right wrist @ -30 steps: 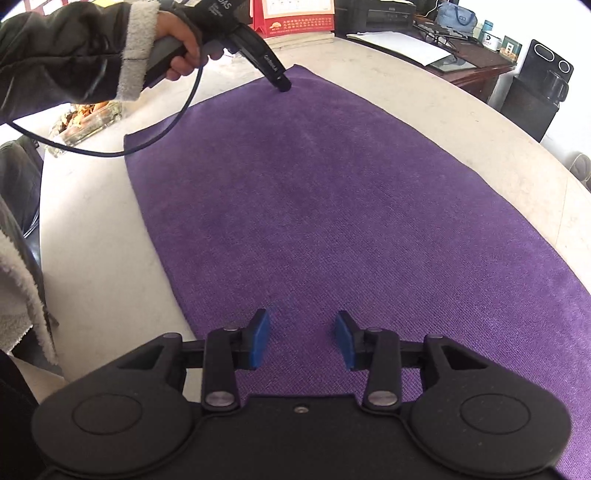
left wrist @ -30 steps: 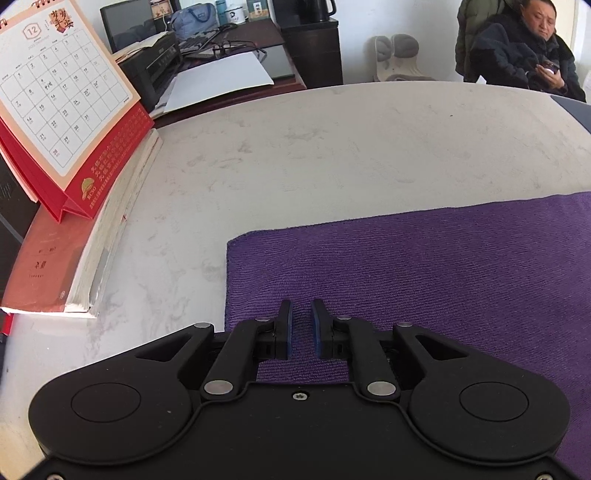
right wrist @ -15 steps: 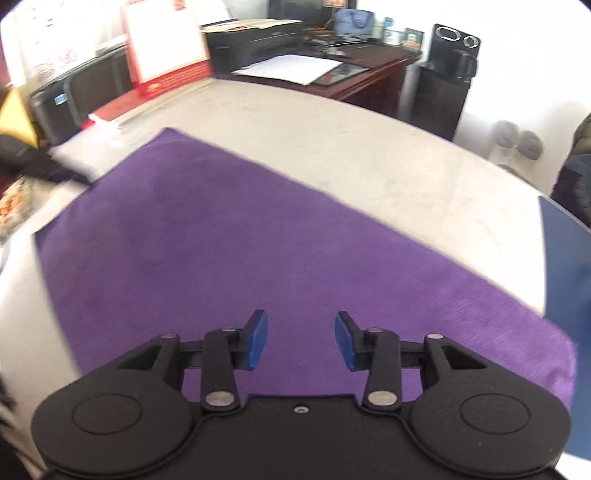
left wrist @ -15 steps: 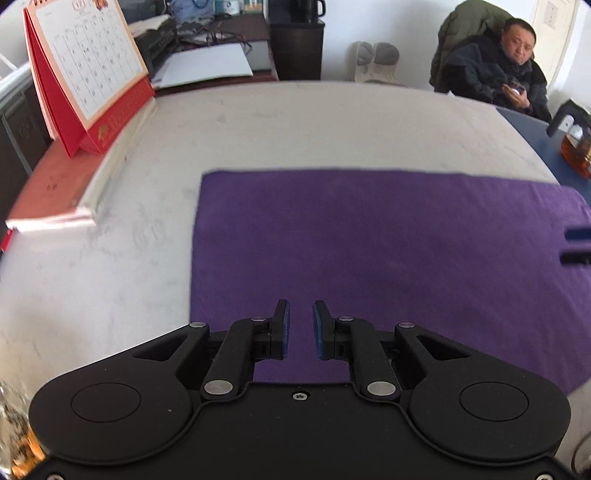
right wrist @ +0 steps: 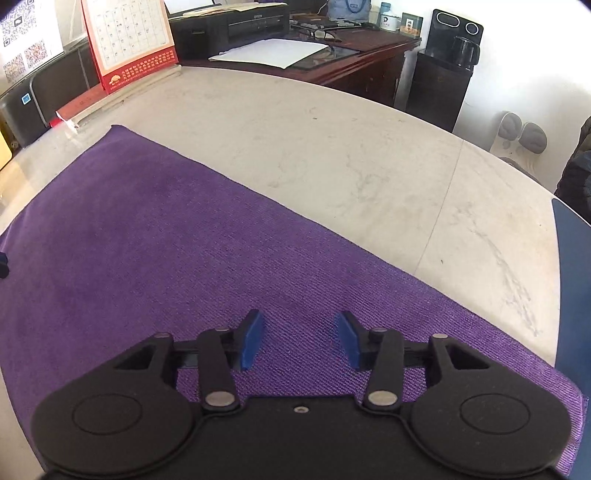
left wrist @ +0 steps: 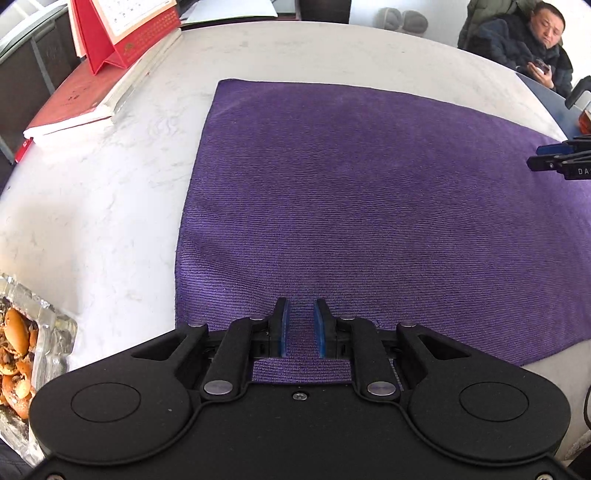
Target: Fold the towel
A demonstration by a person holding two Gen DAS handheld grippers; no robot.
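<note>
- On the pale marble tabletop (left wrist: 110,192) the purple ribbed microfibre towel (left wrist: 369,206) lies spread flat in one layer, not yet folded, its near edge just under both of your tools.
- Your left gripper (left wrist: 300,326) hovers over the near left part of the towel; its blue-padded fingers (left wrist: 282,325) stand only a narrow slit apart and hold nothing.
- Your right gripper (right wrist: 299,338) hovers near the towel's near right corner; its fingers (right wrist: 253,338) have just been opening to a medium gap, with only flat cloth seen below them and nothing pinched.
- To do this step well, I think you should open the left fingers wider first, then bring each tool to its own near corner.
- Pinch only the edge, both sides together, so the fold goes straight.
- Keep away from the red desk calendar (left wrist: 125,29) and the foil tray of food scraps (left wrist: 22,354) at your left.
</note>
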